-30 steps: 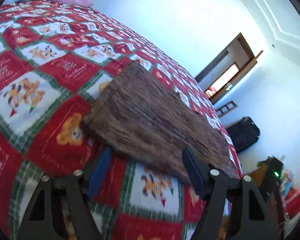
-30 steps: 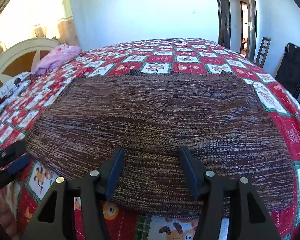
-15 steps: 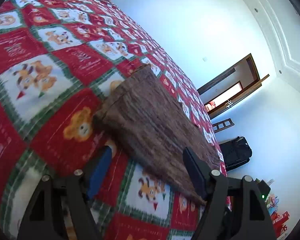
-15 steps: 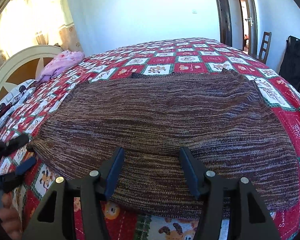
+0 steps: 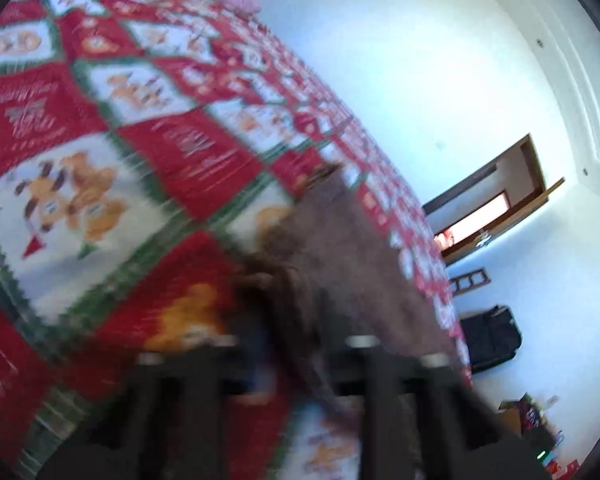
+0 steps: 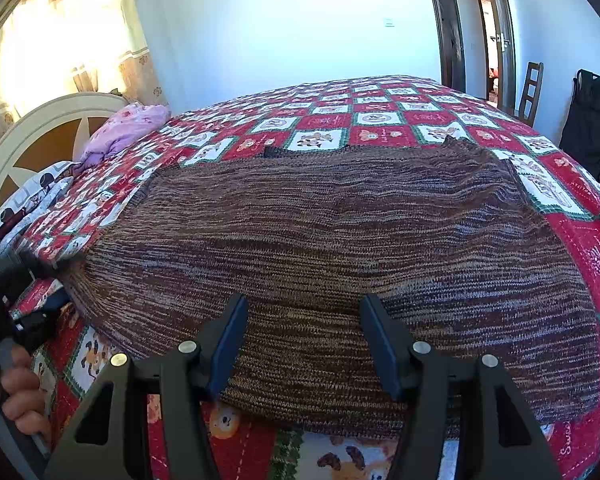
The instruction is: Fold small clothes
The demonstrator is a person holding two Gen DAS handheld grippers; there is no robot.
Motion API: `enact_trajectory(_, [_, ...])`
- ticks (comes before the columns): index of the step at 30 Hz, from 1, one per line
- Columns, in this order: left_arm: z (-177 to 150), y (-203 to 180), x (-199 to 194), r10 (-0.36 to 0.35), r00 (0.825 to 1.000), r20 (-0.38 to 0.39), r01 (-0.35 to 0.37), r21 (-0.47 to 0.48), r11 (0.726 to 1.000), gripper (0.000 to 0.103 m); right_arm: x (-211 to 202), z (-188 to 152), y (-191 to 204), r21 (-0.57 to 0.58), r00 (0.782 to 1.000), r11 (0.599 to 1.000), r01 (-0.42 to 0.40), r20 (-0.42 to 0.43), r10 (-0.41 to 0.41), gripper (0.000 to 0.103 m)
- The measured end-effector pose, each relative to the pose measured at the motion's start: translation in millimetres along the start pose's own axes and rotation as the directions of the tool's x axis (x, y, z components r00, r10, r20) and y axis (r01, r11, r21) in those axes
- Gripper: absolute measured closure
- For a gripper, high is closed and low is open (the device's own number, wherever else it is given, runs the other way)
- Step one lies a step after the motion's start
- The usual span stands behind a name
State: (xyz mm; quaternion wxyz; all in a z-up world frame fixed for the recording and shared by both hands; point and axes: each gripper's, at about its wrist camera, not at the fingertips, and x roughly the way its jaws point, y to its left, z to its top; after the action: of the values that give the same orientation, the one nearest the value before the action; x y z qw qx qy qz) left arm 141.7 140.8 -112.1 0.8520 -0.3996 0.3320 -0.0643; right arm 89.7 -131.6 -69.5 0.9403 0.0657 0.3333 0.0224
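Brown knit is the whole story here: the sweater (image 5: pixel 340 264) in the left wrist view is a blurry wedge running away across the quilt (image 5: pixel 100 184), and the left tongs (image 5: pixel 296 344) are smeared by motion, so all I can make out is that their fingers sit close together with the near corner of the knit bunched right between them. I'd call that pinched shut on the corner, though the blur hides the actual contact. Plenty of bare quilt on the left of that corner, so there's room to carry it over. In the right wrist view the sweater (image 6: pixel 340 248) lies spread flat across the middle of the bed, basically unfolded as far as I can tell, with only its right side looking a bit doubled or rumpled. So the folding has barely begun. The right tongs (image 6: pixel 304 340) hang about half open over the near hem, nothing gripped, pads above the knit rather than on it. At the left edge a hand (image 6: pixel 16 392) holds the other tongs (image 6: pixel 40 276) at the sweater's left corner. The far edge has open quilt (image 6: pixel 340 120) behind it, pink clothes (image 6: pixel 124 128) sit well off by the headboard, and the right edge stays short of the bed's side.
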Motion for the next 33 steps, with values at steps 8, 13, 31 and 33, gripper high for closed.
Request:
enact_trajectory(8, [1, -1, -1, -0.073, 0.997, -0.026, 0.073, 0.008, 0.997, 0.074, -1, -1, -1, -0.002, 1.000, 1.000, -0.002, 0.000, 0.002, 0.043])
enact_trajectory(13, [0, -18, 4, -0.050, 0.998, -0.023, 0.053, 0.148, 0.988, 0.073, -1, -1, -1, -0.005, 1.000, 1.000, 0.002, -0.002, -0.002, 0.043])
enact_trajectory(31, [-2, 3, -1, -0.157, 0.987, -0.021, 0.159, 0.095, 0.983, 0.094, 106, 121, 158, -0.177, 0.979, 0.973, -0.146, -0.170, 0.116, 0.043])
enact_trajectory(33, [-2, 6, -3, -0.174, 0.985, -0.016, 0.174, 0.086, 0.981, 0.093, 134, 123, 180, -0.227, 0.970, 0.965, -0.134, -0.228, 0.081, 0.043])
